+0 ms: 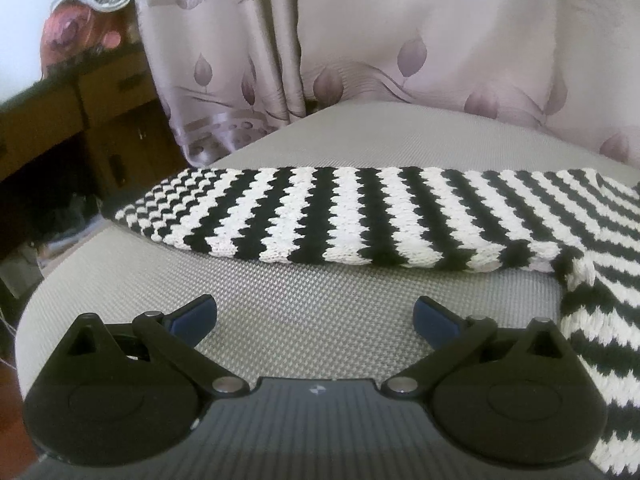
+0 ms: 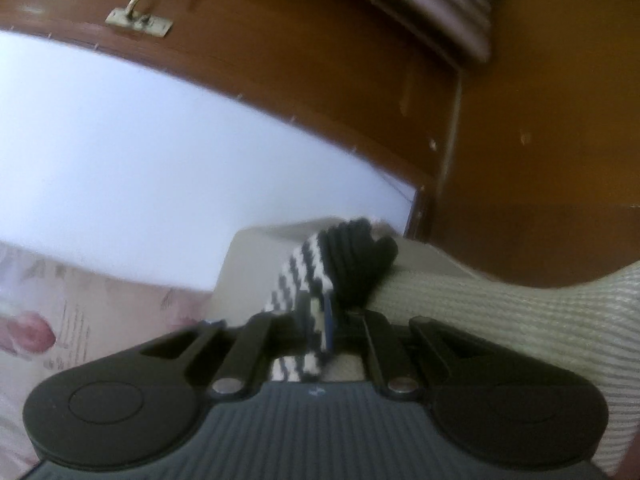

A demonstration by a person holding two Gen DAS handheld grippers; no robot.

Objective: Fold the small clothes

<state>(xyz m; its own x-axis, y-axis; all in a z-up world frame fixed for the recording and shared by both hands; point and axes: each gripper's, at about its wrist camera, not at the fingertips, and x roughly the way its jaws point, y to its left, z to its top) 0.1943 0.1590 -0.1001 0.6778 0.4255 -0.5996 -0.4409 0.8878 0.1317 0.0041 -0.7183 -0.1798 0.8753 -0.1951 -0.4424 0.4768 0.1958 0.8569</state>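
Note:
A black-and-white striped knitted garment (image 1: 360, 216) lies across a grey woven surface (image 1: 288, 312), one long part stretched from left to right and more of it running down the right edge. My left gripper (image 1: 316, 316) hovers just in front of it, open, nothing between its blue pads (image 1: 196, 318). In the right wrist view my right gripper (image 2: 320, 320) is shut on a bunched end of the striped garment (image 2: 320, 276), whose dark ribbed cuff sticks out past the fingers. That view is blurred.
Mauve leaf-patterned curtains (image 1: 400, 52) hang right behind the grey surface. A wooden desk with drawers (image 1: 88, 96) stands at the left, dark floor space under it. In the right wrist view a brown wooden door frame (image 2: 320, 60) and a white panel (image 2: 140, 168) rise behind the surface's edge (image 2: 520, 312).

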